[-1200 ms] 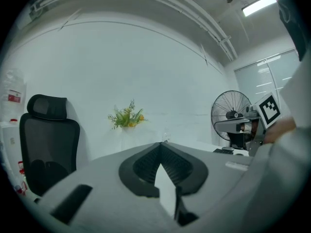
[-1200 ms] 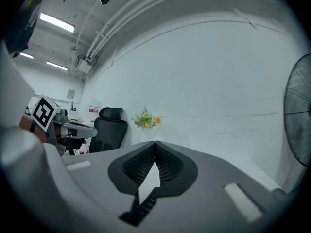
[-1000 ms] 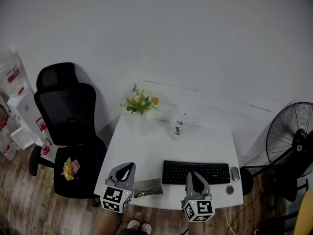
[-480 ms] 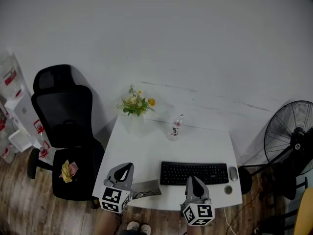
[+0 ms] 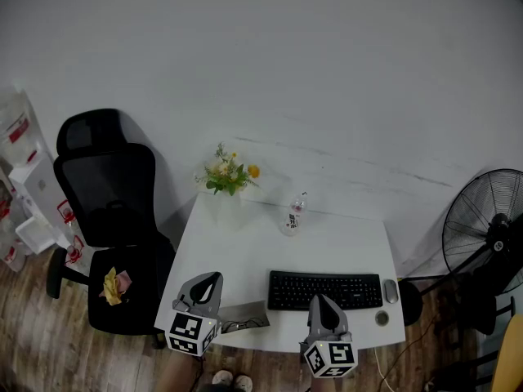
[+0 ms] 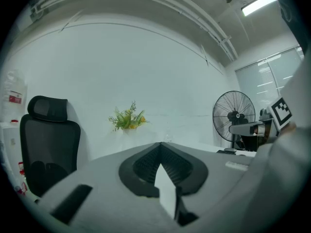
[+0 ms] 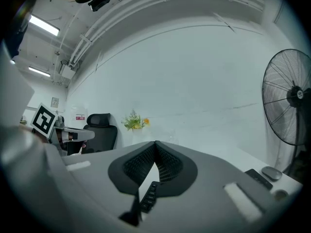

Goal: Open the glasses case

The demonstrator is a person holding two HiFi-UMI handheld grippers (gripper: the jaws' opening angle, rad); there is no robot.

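A flat grey glasses case (image 5: 248, 310) lies near the front edge of the white desk (image 5: 245, 251), between my two grippers; a thin dark thing like glasses (image 5: 239, 326) lies along its near side. My left gripper (image 5: 212, 281) hovers just left of the case, shut and empty. My right gripper (image 5: 317, 300) hangs over the keyboard's near edge, shut with nothing in it. In the left gripper view the left gripper (image 6: 160, 144) points level over the desk, jaws meeting at the tip. The right gripper (image 7: 156, 142) looks the same in its own view. Neither gripper view shows the case.
A black keyboard (image 5: 325, 289) lies right of the case, with a mouse (image 5: 391, 290) and a small round thing (image 5: 381, 318) beyond it. A vase of flowers (image 5: 226, 180) and a clear bottle (image 5: 292, 215) stand at the back. A black chair (image 5: 106, 211) is left, a fan (image 5: 487, 227) right.
The head view has shifted slightly, so the desk sits a little lower left in the picture. Both grippers keep their places, still shut.
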